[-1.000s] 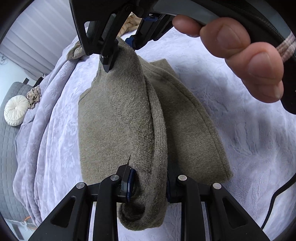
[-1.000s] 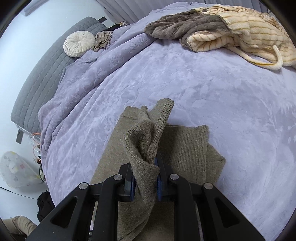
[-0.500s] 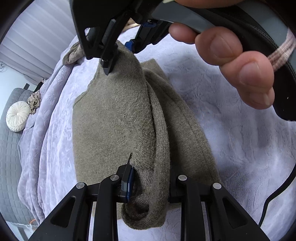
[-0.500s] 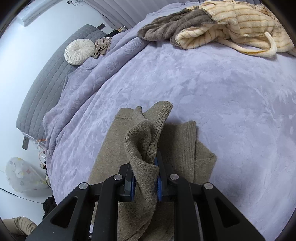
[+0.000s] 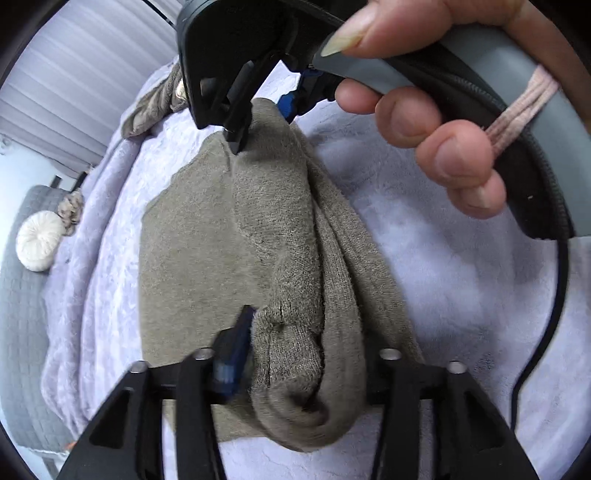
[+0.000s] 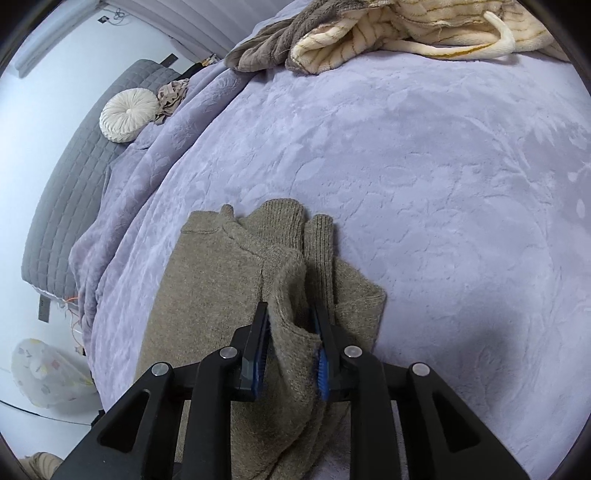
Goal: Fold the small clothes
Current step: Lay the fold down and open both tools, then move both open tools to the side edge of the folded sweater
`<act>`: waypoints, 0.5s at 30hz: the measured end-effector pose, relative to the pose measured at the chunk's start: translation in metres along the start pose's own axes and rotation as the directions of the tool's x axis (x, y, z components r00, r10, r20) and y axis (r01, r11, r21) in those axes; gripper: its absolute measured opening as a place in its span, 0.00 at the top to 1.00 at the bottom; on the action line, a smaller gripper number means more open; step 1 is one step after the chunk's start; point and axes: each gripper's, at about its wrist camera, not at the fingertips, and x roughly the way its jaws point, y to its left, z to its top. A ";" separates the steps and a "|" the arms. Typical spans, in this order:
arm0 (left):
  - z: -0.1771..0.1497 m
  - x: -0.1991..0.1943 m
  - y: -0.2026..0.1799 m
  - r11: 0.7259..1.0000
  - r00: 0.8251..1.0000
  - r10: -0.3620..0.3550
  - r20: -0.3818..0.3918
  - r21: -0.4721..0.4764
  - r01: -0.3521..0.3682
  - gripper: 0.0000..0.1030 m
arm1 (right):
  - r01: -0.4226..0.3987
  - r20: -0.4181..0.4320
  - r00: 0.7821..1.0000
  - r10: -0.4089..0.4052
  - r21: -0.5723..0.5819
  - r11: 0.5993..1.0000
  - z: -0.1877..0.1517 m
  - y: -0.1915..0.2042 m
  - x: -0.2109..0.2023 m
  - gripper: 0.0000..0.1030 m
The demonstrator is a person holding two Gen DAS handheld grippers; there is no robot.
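Two grippers: both on one garment.
Left gripper [image 5: 303, 354]: clamped on olive sweater [image 5: 207, 258] fold.
Right gripper [image 6: 291, 332]: partly apart, sweater bunched between, touching pads.

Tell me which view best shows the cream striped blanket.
Right wrist view: the cream striped blanket lies in plain sight at the bed's far edge. The left wrist view hides it behind the right gripper.
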 end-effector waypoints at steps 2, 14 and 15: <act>-0.003 -0.007 0.008 0.996 0.996 -0.084 0.006 -0.028 0.084 0.45 | 0.015 0.014 1.000 -0.015 0.006 1.000 -0.001 -0.002 -0.006 0.51; -0.069 -0.058 0.111 0.819 0.824 -0.507 0.254 -0.158 0.552 0.14 | -0.124 0.068 0.988 0.136 -0.158 0.980 -0.050 0.050 -0.063 0.49; -0.070 -0.055 0.124 0.787 0.804 -0.530 0.270 -0.196 0.585 0.14 | -0.154 0.045 0.986 0.163 -0.155 0.976 -0.051 0.053 -0.056 0.49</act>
